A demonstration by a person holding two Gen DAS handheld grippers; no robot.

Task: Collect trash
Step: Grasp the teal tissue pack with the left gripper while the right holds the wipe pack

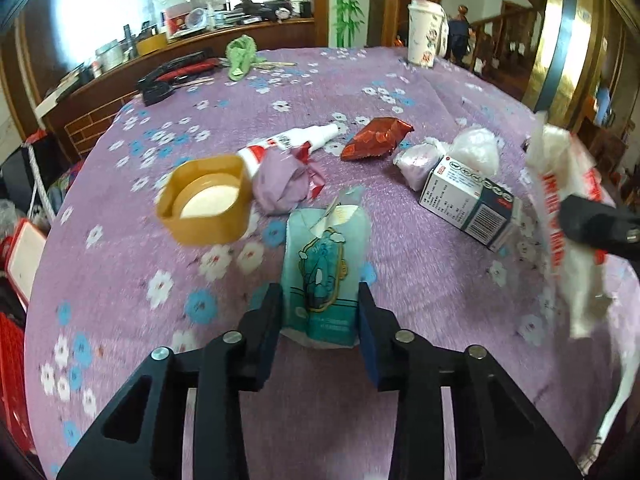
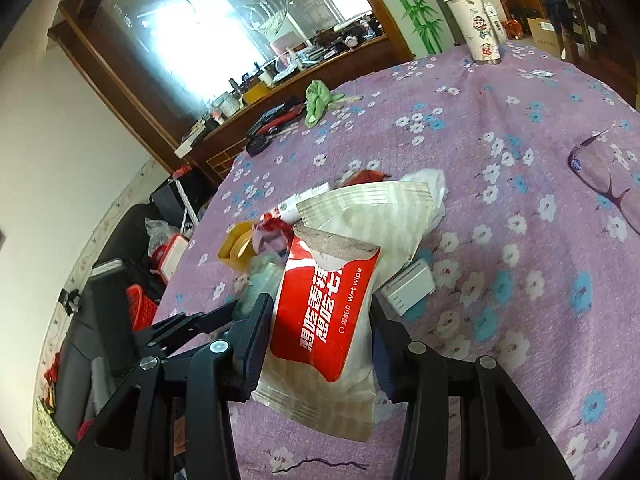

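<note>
Trash pickup: left gripper [image 1: 319, 312] jaws pinch a teal packet [image 1: 323, 276], right gripper [image 2: 320, 344] jaws clamp a wet-wipe wrapper [image 2: 326, 320]; lift both clear of the worktop [image 1: 400, 248] gently.

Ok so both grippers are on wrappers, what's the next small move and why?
Probably lift the left gripper a little. Its fingers already flank the teal packet, and other litter lies just beyond it; the right gripper already holds the red wet wipe packet.
</note>
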